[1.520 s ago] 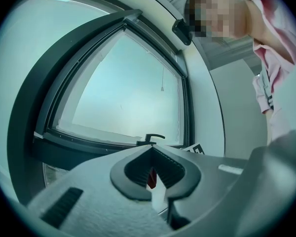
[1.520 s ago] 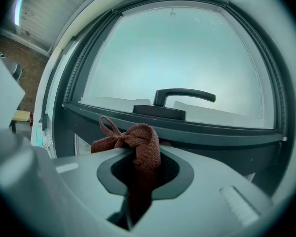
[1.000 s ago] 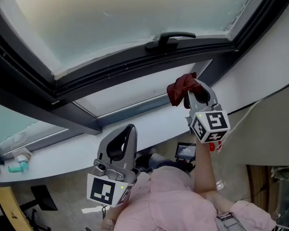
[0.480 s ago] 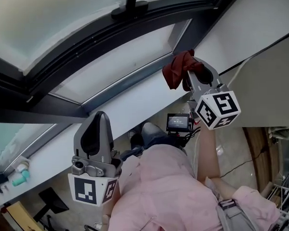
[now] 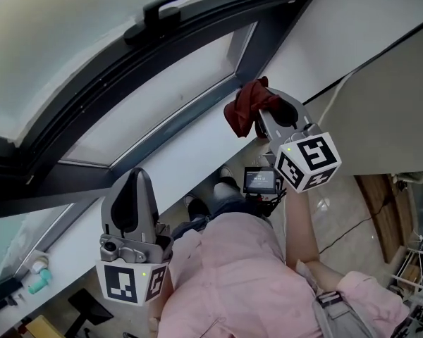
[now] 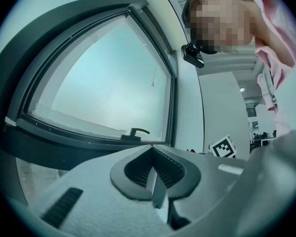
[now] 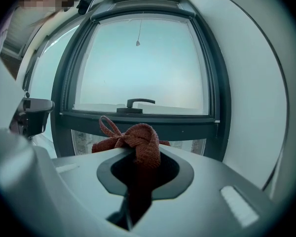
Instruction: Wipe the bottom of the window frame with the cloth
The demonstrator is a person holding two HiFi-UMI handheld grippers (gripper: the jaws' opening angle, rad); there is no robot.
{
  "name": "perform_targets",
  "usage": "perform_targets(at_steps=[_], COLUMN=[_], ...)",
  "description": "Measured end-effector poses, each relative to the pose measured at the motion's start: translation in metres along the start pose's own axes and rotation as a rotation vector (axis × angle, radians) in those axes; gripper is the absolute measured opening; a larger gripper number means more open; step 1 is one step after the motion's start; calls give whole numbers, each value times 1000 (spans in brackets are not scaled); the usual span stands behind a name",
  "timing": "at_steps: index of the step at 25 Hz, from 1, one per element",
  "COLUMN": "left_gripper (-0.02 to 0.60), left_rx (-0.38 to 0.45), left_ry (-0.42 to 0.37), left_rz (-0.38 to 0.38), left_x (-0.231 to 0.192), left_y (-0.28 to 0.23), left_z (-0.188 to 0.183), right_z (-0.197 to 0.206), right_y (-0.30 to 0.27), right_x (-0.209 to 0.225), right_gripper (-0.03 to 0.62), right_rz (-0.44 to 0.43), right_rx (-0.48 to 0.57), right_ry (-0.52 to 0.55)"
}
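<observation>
Right hand-held gripper is the one that matters here: its jaws are pinching the red cloth, which bunches out past the tips in a knotty wad. In the right gripper view the cloth sits dead centre, with the window straight ahead at 12 o'clock.

From the head view, the bottom of the window frame is a long rail running roughly 2 o'clock to 8 o'clock. The cloth is parked right by its 2 o'clock end, near the corner. I can't tell if it's actually touching the rail or just beside it. So I'd say you need to press in toward 11 o'clock, then drag along the rail toward 8 o'clock.

Your left hand-held gripper is pressed together with nothing in it, hanging low at about 7 o'clock from the cloth and well apart from it. It's nearer the far end of the rail but has no cloth, so the wipe looks like a right-hand job.
</observation>
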State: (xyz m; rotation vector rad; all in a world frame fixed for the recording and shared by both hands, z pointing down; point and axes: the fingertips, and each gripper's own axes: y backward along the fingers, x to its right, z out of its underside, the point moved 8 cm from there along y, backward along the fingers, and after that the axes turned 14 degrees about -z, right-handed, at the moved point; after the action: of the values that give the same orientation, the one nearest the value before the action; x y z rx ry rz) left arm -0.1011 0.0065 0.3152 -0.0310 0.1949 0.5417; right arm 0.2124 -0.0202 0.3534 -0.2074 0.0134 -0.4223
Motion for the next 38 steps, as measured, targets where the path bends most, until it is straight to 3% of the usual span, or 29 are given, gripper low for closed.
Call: perform_targets(at_steps=[8,13,16,22,26,31,38], left_gripper=[-2,-1,-1,0,-1,0,0], left_rx=[-20,-1,17,72,74,78,77], left_ry=[15,13,-4,-33,-34,-27,-28], left_rz=[92,96,53,-134,-232,-313,-307], left_x=[58,99,112,120,122,120,125], left_y=[-74,-113,-124,-124,-121,-118,-124], left_z=[11,14,14,15,19,22,22], right_z=[-5,-35,-59,-101,-117,-116,-125], right_y=[0,-10,-29,-96,-147,-179,-193], right_x=[45,78,88,86,83,82,84], right_gripper=[57,57,57,57,57,57,57], right_rz=[-53,-169,-267,-429,-396,-385,-360], right_rx=[-36,28,86,103,26,-90,-194], right_ry=[12,41,72,182,271,307,333])
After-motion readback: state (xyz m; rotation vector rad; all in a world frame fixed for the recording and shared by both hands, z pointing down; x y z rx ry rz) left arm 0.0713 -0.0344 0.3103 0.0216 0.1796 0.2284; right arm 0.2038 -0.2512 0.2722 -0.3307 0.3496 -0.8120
